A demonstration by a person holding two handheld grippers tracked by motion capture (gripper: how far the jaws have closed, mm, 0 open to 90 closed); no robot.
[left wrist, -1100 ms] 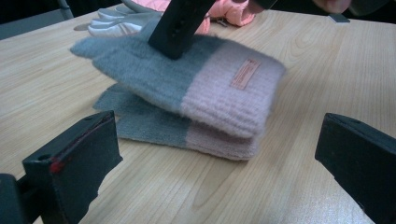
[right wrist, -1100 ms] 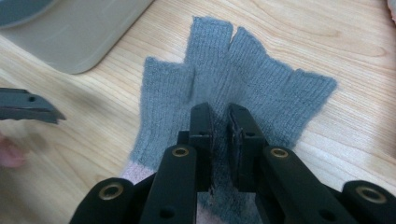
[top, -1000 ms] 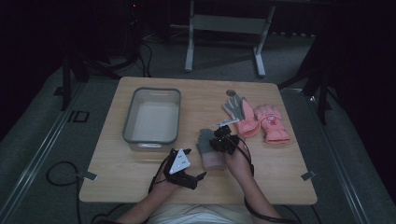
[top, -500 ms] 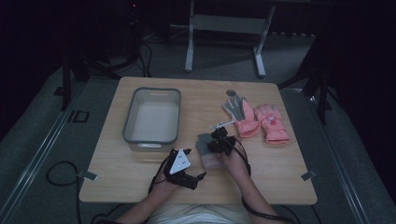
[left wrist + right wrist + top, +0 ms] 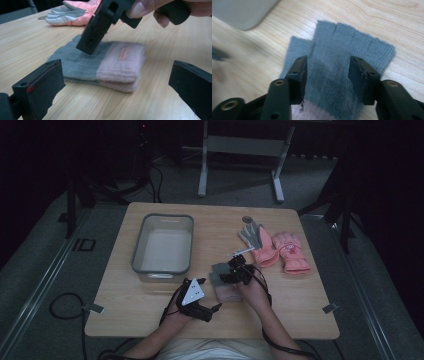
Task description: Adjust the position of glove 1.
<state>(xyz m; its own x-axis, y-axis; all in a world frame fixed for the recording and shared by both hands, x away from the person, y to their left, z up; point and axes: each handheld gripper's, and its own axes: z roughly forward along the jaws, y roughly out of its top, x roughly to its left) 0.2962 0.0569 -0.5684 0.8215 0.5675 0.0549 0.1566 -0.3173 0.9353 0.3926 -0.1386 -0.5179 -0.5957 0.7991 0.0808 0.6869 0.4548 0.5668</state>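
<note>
My right gripper (image 5: 327, 75) had just been opening, jaws apart above the knit glove (image 5: 342, 67), gripping nothing. My left gripper (image 5: 112, 85) gaped wide, empty, glove lying beyond on the tabletop (image 5: 155, 105).

**Colours on the table**

Folded knit glove pair (image 5: 105, 65): grey finger half, pale pink ribbed cuff, small orange-pink tag on the cuff. Flat padded glove (image 5: 260, 242): pink body, grey palm and fingers. Second padded winter glove (image 5: 291, 252): plain pink, small darker mark near the cuff. Rectangular plastic bin (image 5: 141, 251): translucent grey walls, whitish floor. Wooden table top (image 5: 125, 310): light tan with a darker grain pattern. Right gripper (image 5: 327, 72): black jaws, brass-coloured rivets. Left gripper (image 5: 112, 85): black jaws, red speck on one pad, grey-white plate on top
</note>
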